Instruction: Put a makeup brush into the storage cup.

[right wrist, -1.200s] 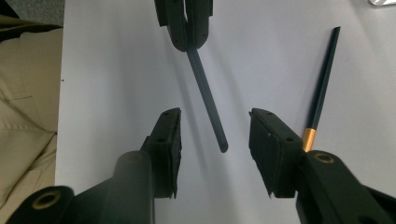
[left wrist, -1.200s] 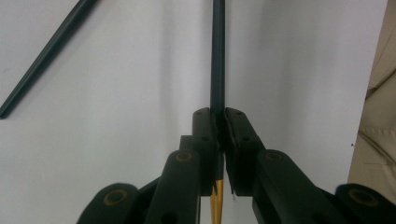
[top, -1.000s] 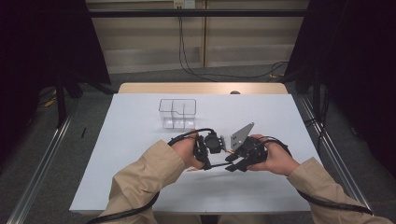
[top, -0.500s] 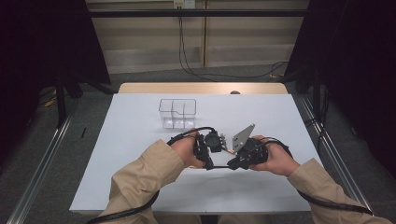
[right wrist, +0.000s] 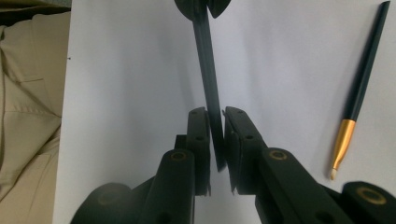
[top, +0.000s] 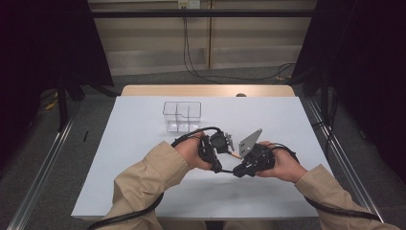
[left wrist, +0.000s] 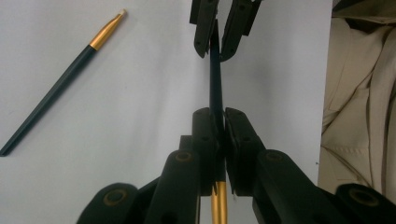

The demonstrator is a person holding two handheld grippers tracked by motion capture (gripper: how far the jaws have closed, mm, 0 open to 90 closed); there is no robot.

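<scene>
**High view.** The left claw (top: 221,143) and right claw (top: 244,165) meet tip to tip near the desk (top: 143,182) centre. A dark chopstick (top: 234,155) bridges them, apparently being passed or re-gripped between hands. A clear divided box (top: 182,116) stands at 12 o'clock from the hands, well apart. It is the likely destination.

**Left gripper view.** The left claw (left wrist: 221,135) is clamped firmly on the chopstick (left wrist: 215,74). The gold end pokes out at 6 o'clock and the shaft runs to 12 o'clock into the right claw (left wrist: 218,42). This grip carries the load. A second, loose chopstick (left wrist: 56,93) lies flat on the desk at 10 o'clock.

**Right gripper view.** The right claw (right wrist: 215,135) has just been easing apart. The chopstick's thin end (right wrist: 208,60) sits between the jaws, and a sliver of gap shows at one pad, so it is judged loosened, not gripping. The loose chopstick (right wrist: 364,79) lies at 2 o'clock.
</scene>
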